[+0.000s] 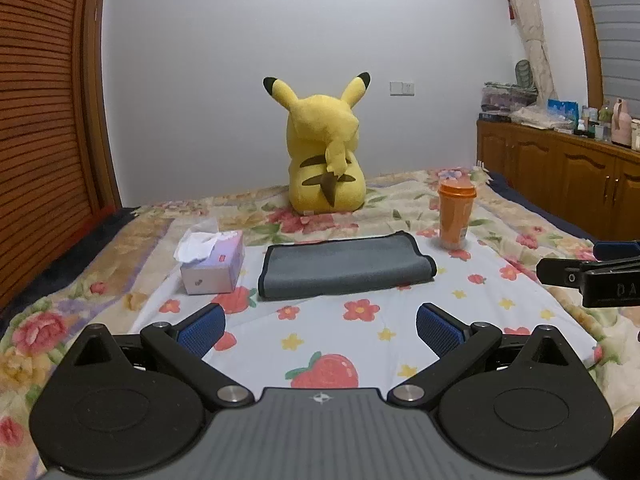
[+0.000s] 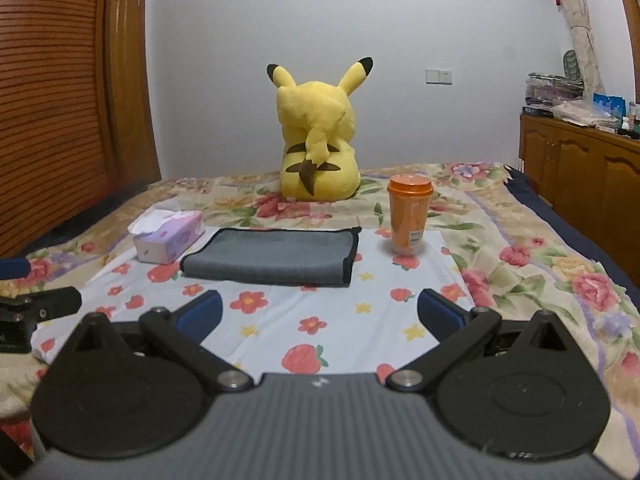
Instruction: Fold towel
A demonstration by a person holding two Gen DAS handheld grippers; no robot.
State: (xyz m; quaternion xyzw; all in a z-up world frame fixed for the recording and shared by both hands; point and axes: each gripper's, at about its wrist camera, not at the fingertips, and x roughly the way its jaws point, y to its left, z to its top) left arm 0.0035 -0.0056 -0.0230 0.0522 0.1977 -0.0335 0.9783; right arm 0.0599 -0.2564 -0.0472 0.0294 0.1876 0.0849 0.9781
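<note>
Both grippers, left gripper and right gripper, hover released and empty short of the grey towel, which lies folded on the bed between tissue box and orange cup, seemingly finished.

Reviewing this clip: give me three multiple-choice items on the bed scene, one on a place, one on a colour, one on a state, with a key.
1. Where does the tissue box sit relative to the towel?
A. On its left
B. On top of it
C. On its right

2. What colour is the cup?
A. Blue
B. Orange
C. Green

3. How do the left gripper and right gripper stand?
A. Both shut on the towel
B. One open, one shut
C. Both open, holding nothing

Key: 1 A, the box lies left of the grey cloth; 2 B, lid and body are orange; 3 C, the blue pads are spread apart, short of the towel.
</note>
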